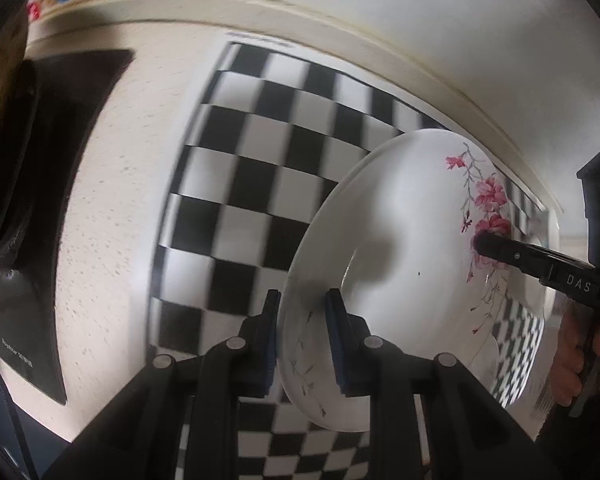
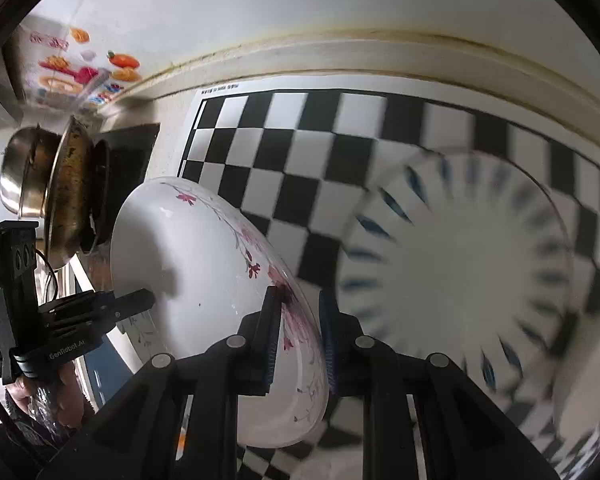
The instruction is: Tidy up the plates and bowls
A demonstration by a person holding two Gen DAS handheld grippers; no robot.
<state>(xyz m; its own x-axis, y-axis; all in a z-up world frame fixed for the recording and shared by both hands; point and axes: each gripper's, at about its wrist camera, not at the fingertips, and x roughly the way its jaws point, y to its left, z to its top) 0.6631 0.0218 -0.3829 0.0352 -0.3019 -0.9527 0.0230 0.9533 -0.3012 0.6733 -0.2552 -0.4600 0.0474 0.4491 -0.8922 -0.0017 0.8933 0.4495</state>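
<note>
Checkerboard mat [image 1: 260, 128] covers the counter across both views, with a pot [image 2: 24, 176] at upper left of the right wrist view. You hold one floral bowl [image 1: 400, 264] tilted on edge, lifted off the mat, at centre-right of the left view. Your left gripper [image 1: 302, 320] clamps its near rim; your right gripper [image 2: 298, 320] clamps the opposite rim, likely so the two grips share the load. One blue-striped plate [image 2: 460, 264] lies flat at right, probably the stacking spot. Count: one bowl, one plate.
</note>
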